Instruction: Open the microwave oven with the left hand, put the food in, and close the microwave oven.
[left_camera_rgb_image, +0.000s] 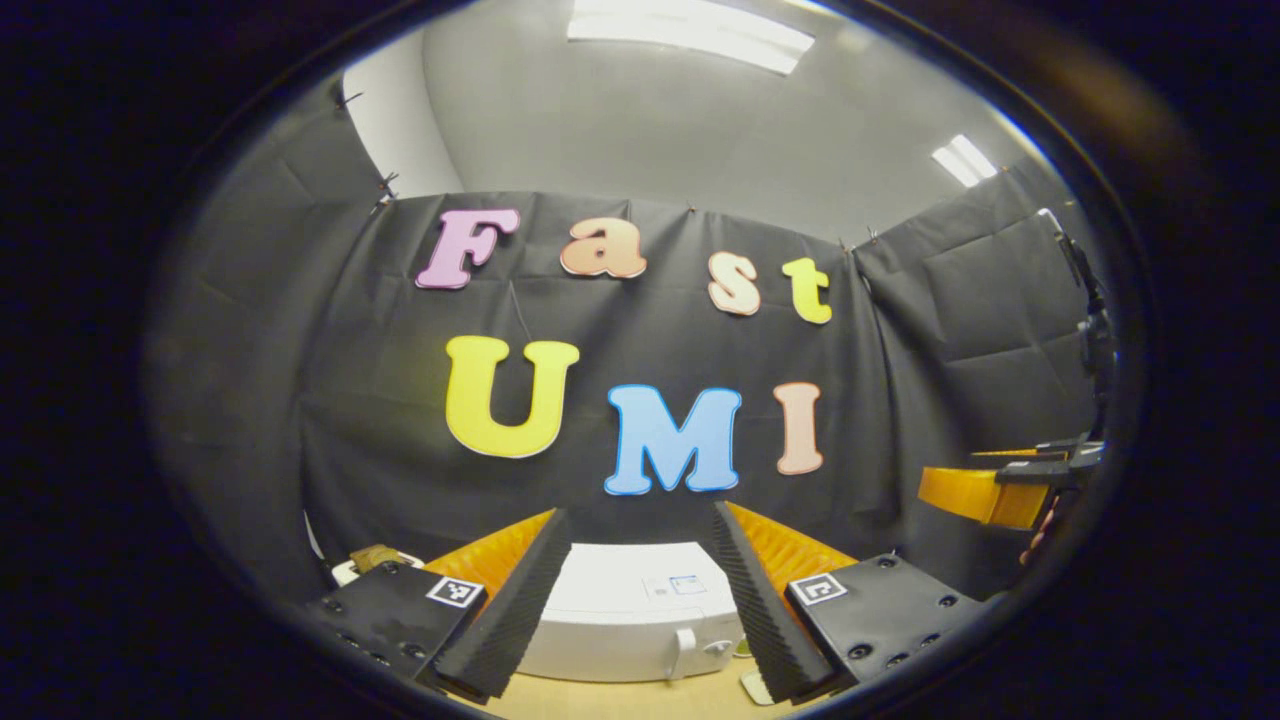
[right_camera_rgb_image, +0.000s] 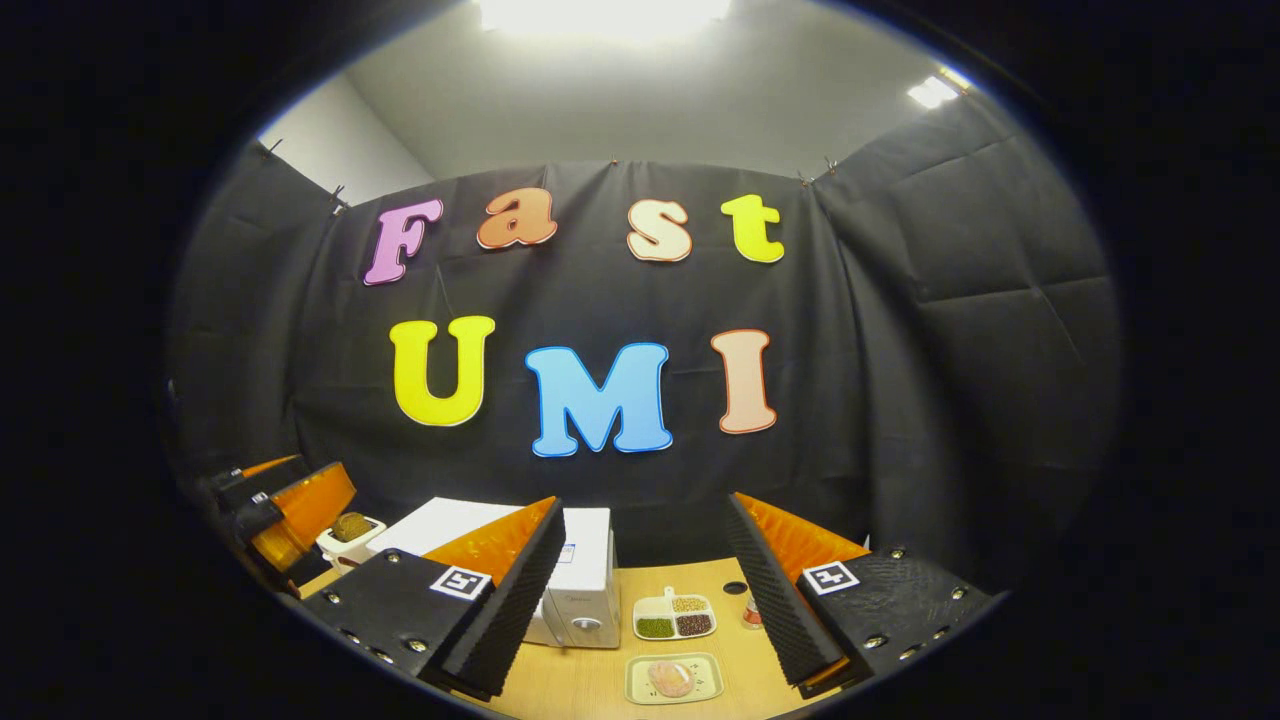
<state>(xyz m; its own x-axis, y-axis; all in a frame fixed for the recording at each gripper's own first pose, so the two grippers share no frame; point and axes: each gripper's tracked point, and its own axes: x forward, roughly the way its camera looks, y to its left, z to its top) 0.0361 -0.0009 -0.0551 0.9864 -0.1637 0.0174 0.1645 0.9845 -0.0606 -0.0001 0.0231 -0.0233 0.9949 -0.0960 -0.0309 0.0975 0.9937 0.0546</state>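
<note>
Two hand-held grippers hang above a wooden worktop in a booth walled with black cloth. In the left gripper view, the left hand-held gripper has its fingers spread wide apart, holding nothing, and frames the white microwave oven that sits low between them on the worktop. The oven's door is closed, with its handle and a knob at the lower right of the front. The other hand-held gripper appears at the far right edge of that view, raised and well apart from the oven.

In the right gripper view, the right hand-held gripper likewise has its fingers apart and empty. The microwave oven stands at the left of the worktop, partly behind the gripper's left finger, its round knob facing the camera. Just beside the oven to the right lies a white divided tray with three compartments holding green, tan and dark reddish contents. Nearer the camera sits a pale square plate carrying the food, a pinkish lump resting in the middle of it, apart from the oven. A small item lies near the gripper's right finger, too small to make out. Left of the oven, a white container holds something brown, and the left hand-held gripper shows beside it at the view's left edge.
</note>
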